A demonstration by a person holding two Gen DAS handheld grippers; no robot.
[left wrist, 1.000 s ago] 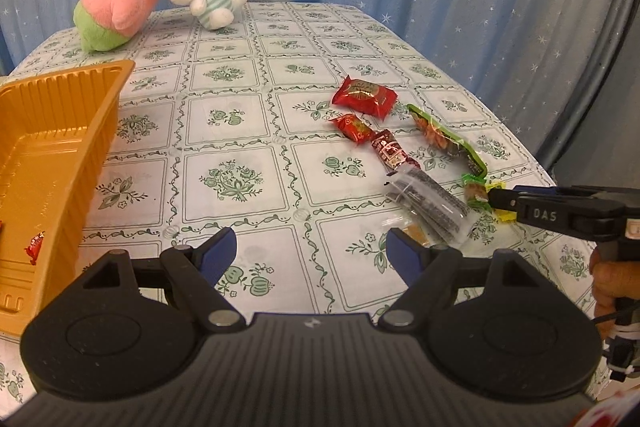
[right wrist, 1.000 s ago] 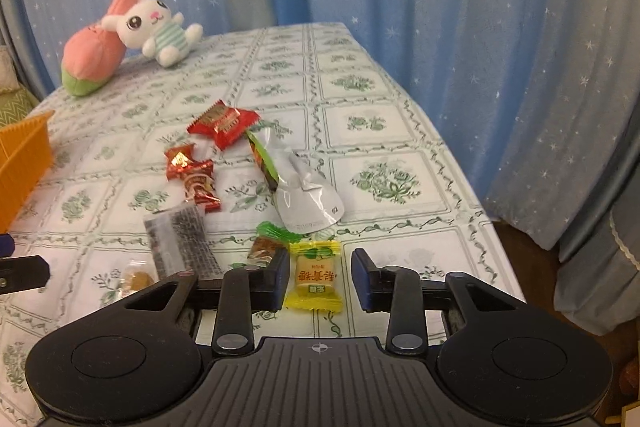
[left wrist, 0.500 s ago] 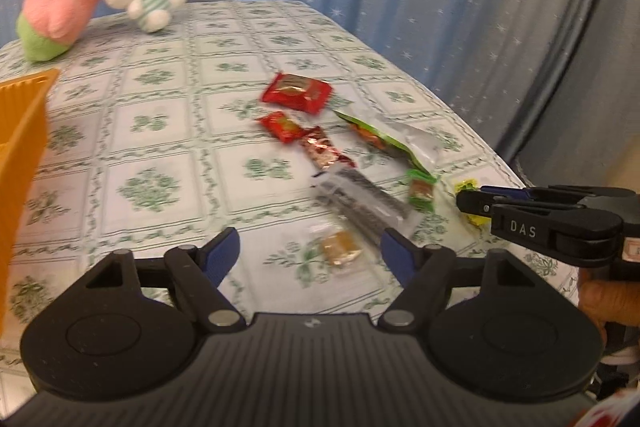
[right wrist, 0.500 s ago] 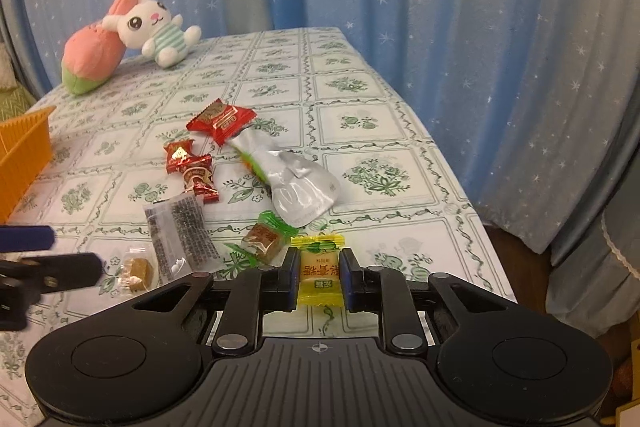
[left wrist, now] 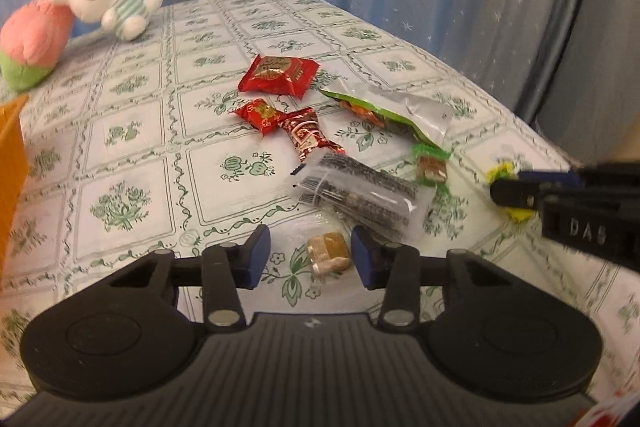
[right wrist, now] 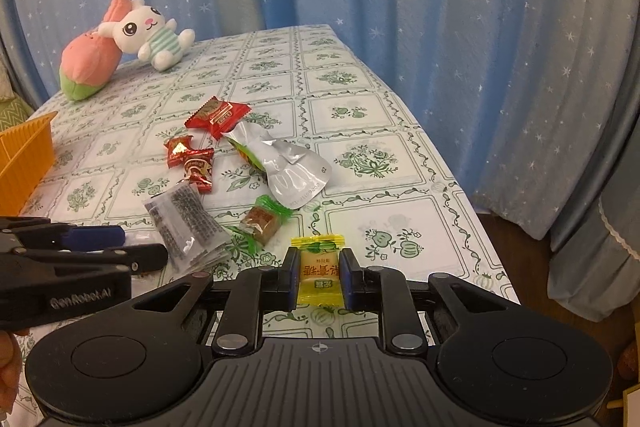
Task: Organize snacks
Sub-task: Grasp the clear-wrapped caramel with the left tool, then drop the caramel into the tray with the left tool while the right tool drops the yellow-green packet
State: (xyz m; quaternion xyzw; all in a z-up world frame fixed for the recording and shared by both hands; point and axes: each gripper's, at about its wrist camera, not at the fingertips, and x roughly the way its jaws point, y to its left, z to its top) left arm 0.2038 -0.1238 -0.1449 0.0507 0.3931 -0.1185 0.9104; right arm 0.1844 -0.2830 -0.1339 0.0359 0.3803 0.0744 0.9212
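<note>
My left gripper (left wrist: 310,257) hovers low over the tablecloth, and its jaws are closing around a brown candy in clear wrap (left wrist: 328,253). The blue pads stand just off the candy on both sides. My right gripper (right wrist: 320,267) is shut on a yellow candy (right wrist: 320,273) near the table's front right. In the left wrist view that gripper (left wrist: 508,187) reaches in from the right. Loose snacks lie ahead: a red packet (left wrist: 278,75), two small red candies (left wrist: 260,115), a green and silver pouch (left wrist: 392,111), a clear packet of dark sticks (left wrist: 360,191) and a green-wrapped candy (left wrist: 431,167).
An orange tray (right wrist: 24,155) sits at the left edge of the table. Two plush toys (right wrist: 148,35) lie at the far left corner. The table's right edge (right wrist: 460,179) drops off toward blue star-print curtains. My left gripper (right wrist: 140,247) shows at the left of the right wrist view.
My left gripper swung right, away from the tray, sank toward the snacks and narrowed around the clear-wrapped candy. My right gripper closed on the yellow candy.
</note>
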